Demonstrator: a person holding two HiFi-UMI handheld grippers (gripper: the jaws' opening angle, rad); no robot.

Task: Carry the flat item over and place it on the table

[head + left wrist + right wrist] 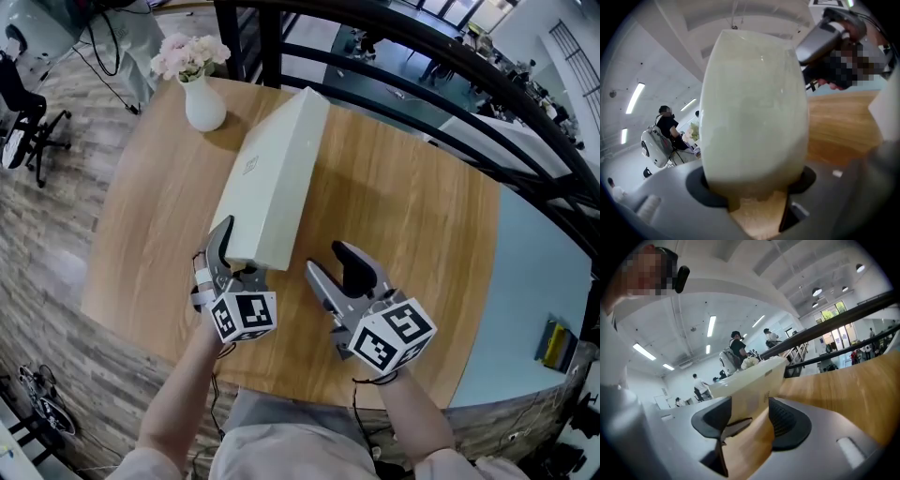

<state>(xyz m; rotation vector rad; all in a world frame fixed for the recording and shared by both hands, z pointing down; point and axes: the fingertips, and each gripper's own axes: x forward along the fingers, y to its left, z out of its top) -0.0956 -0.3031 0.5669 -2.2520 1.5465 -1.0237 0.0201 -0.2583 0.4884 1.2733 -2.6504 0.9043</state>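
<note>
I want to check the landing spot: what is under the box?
Wooden table shows around the box, which the left gripper holds. Directly beneath it is covered.

Round wooden table [394, 216]; on it white vase [204, 106], flat white box [272, 183].

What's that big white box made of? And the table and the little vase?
The white box looks like smooth matte cardboard, since it has crisp straight edges and no shine. The table looks like wood, or a wood-look laminate, because grain lines run across it. The vase is probably ceramic: it is plain white, smooth and rounded.
</note>
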